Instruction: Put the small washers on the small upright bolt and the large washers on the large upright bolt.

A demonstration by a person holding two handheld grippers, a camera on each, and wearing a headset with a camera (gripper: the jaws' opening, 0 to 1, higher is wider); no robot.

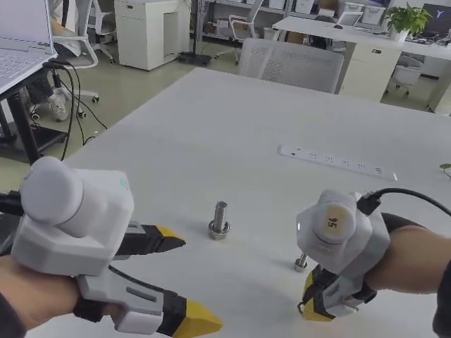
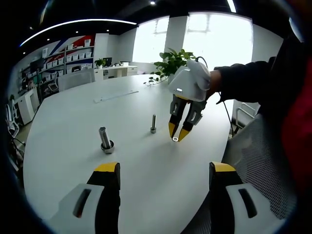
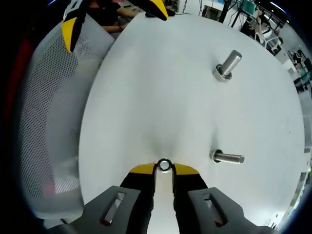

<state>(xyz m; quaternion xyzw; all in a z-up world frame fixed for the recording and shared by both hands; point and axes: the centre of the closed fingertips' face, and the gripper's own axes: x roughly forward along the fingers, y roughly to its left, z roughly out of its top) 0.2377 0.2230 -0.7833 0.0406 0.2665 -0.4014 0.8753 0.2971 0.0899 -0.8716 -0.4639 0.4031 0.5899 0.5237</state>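
Note:
The large bolt [image 1: 220, 217] stands upright mid-table with a ring around its foot. To its right, the small bolt [image 1: 301, 263] is also upright. My right gripper [image 1: 309, 310] points down just in front of the small bolt. In its own view the right gripper [image 3: 164, 169] is shut on a small washer [image 3: 164, 165], with the small bolt [image 3: 227, 157] to the right and the large bolt [image 3: 227, 65] further off. My left gripper [image 1: 189, 282] is open and holds nothing. From the left gripper [image 2: 165, 170] I see the washer [image 2: 175, 139] near the small bolt [image 2: 153, 124].
A white power strip [image 1: 331, 160] lies farther back on the white table [image 1: 211, 127]. A grey mesh chair [image 1: 289, 63] stands at the far edge. A laptop [image 1: 21, 42] sits on a stand to the left. A mesh chair back [image 3: 53, 122] is beside the table's near edge.

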